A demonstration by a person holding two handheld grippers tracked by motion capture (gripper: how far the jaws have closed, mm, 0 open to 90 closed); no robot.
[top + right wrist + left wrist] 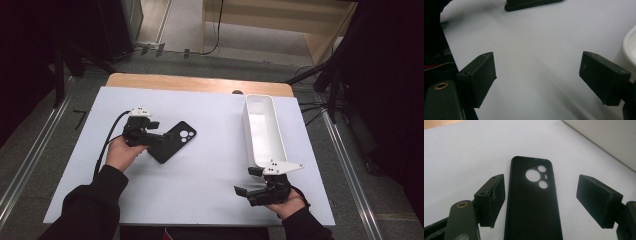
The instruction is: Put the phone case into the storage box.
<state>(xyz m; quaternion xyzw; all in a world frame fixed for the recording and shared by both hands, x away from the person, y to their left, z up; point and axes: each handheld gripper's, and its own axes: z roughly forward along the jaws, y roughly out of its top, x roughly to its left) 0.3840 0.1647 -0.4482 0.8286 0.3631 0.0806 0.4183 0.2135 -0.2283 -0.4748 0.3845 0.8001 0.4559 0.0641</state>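
phone case, black, lay flat on the white table top, left of centre, with its round camera cut-outs at the end farthest from the person's left hand. left gripper was positioned at the near end of the case; in the left gripper view its jaws stood wide apart, one on each side of the case, the left pad just beside the case edge and the right pad clearly apart from it. contact between pads and case could not be confirmed. right gripper was held low over the table near the front right edge, well apart from the case, its jaws spread open with bare table between them. white tray, long and narrow, stood at the right side of the table, its near end just beside the right gripper
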